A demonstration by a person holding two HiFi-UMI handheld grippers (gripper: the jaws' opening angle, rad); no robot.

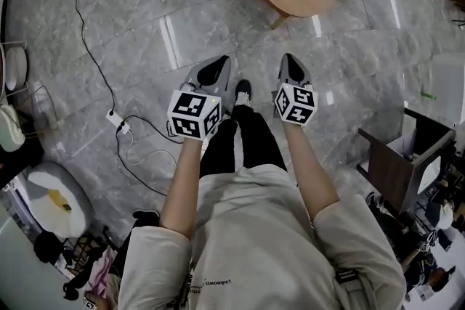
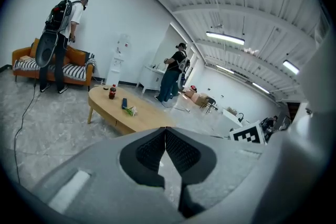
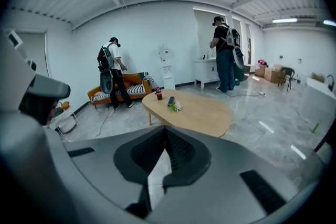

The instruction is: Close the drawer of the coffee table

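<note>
"One thing first: where is the drawer of the light wooden oval coffee table [image 3: 194, 110]? I do not find it."

"No view shows it surely. The table stands well ahead of the person, across the grey marble-pattern floor [image 1: 145, 25]. In the left gripper view only a plain wooden band runs under the top. Whether a drawer front stands out there, I cannot tell."

"How will it handle, in your opinion?"

"I judge it as a stiff wooden box, rather light, that slides straight. It needs no pinching. A flat push on the middle of its front is better, because a push at one corner may turn it askew and jam it. The table has thin legs and the floor looks smooth, so a hard push could shift the whole table and tip the red-capped dark drink bottle [image 3: 158, 94] on top. Near the bottle lie a small dark flat object [image 3: 170, 100] and a little bunch of green and pink flowers [image 3: 176, 107]."

"And the claws?"

"Both are held side by side before the person's body and look toward the table. The left grey gripper [image 2: 166, 129] has its tips pressed together with nothing between them, and the right grey gripper [image 3: 164, 130] the same. Like this they make a good blunt pusher. Behind the table is an orange sofa with a striped cushion [image 3: 123, 91], where a person with a backpack [image 3: 111, 73] stands."
</note>
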